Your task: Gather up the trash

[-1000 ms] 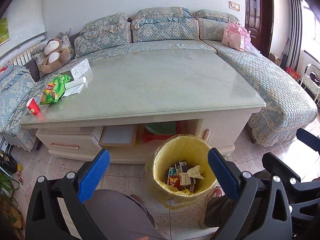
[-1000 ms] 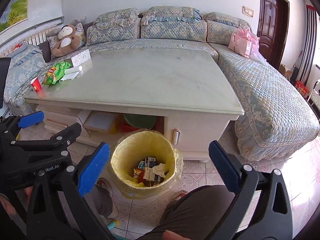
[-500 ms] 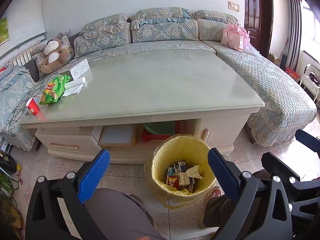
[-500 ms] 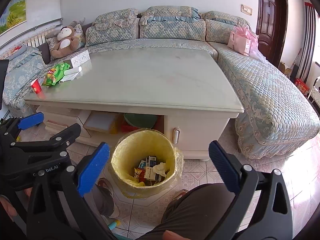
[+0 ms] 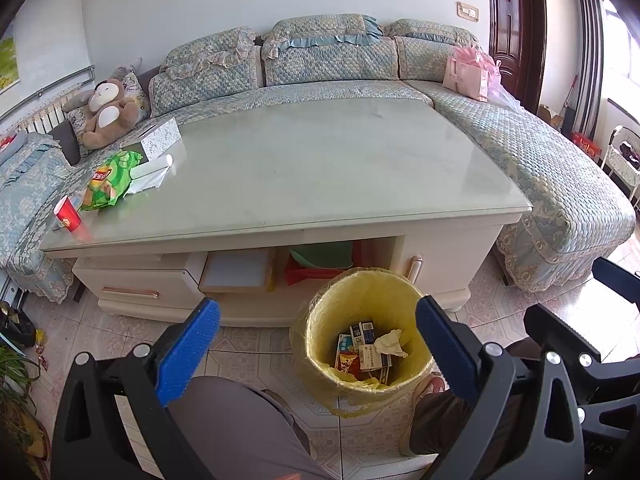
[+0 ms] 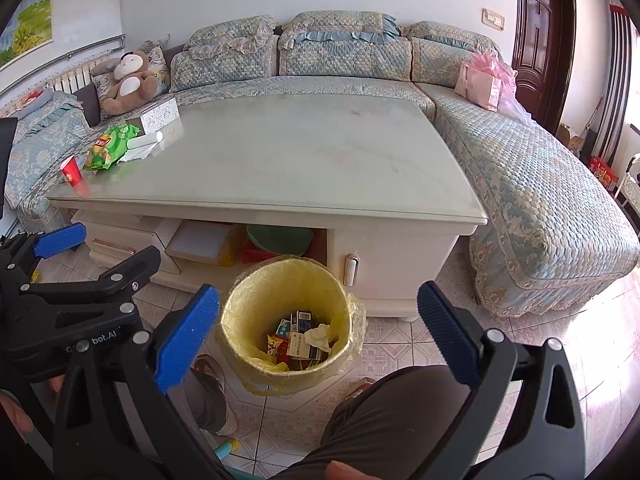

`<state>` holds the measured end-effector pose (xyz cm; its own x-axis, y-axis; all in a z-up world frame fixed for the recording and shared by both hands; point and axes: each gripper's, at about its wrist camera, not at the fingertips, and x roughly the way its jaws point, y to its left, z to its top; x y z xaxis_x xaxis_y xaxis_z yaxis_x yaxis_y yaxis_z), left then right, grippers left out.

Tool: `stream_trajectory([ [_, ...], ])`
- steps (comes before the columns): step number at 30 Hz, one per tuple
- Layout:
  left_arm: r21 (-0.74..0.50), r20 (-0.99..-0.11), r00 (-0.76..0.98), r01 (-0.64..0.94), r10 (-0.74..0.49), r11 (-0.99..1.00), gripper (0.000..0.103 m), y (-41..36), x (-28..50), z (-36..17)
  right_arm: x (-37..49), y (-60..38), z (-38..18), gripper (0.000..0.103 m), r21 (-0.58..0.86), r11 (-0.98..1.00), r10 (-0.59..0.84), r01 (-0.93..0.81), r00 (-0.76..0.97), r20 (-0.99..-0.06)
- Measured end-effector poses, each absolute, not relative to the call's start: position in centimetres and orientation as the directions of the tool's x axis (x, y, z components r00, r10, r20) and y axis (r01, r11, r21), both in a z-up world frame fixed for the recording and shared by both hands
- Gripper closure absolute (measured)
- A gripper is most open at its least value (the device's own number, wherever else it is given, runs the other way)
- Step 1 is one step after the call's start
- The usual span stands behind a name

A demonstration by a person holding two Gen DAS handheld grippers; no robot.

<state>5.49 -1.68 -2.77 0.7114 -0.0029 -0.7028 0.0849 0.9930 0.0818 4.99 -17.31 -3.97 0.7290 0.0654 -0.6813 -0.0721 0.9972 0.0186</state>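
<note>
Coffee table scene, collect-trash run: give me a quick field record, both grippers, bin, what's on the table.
left gripper: open, empty, above the floor in front of the table
right gripper: open, empty, over the bin
yellow-lined round waste bin: on the tiled floor against the table front; holds small cartons, a snack wrapper, a crumpled tissue
glass-topped cream coffee table: items only at its far left corner
red paper cup: upright, near the left edge
green crisp bag: lying flat
white paper roll: lying beside the bag
patterned tissue box: behind the roll

The big table (image 5: pixel 320 168) is bare in the middle and on the right. A red cup (image 5: pixel 67 213), a chip bag (image 5: pixel 110 178), a roll (image 5: pixel 152 168) and a box (image 5: pixel 160 137) crowd its far left corner. The bin (image 5: pixel 366 344) on the near floor is open on top, with knees (image 5: pixel 236 428) close on both sides.
</note>
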Motion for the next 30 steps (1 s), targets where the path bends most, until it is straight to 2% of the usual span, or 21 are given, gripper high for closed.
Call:
stream_trajectory([
  [30, 0.078, -0.707, 0.707, 0.086, -0.006, 0.993, 0.007, -1.53, 5.24, -3.11, 4.92, -17.25, -4.06, 0.006, 0.017, 0.997, 0.063, -0.071, 0.730, -0.680],
])
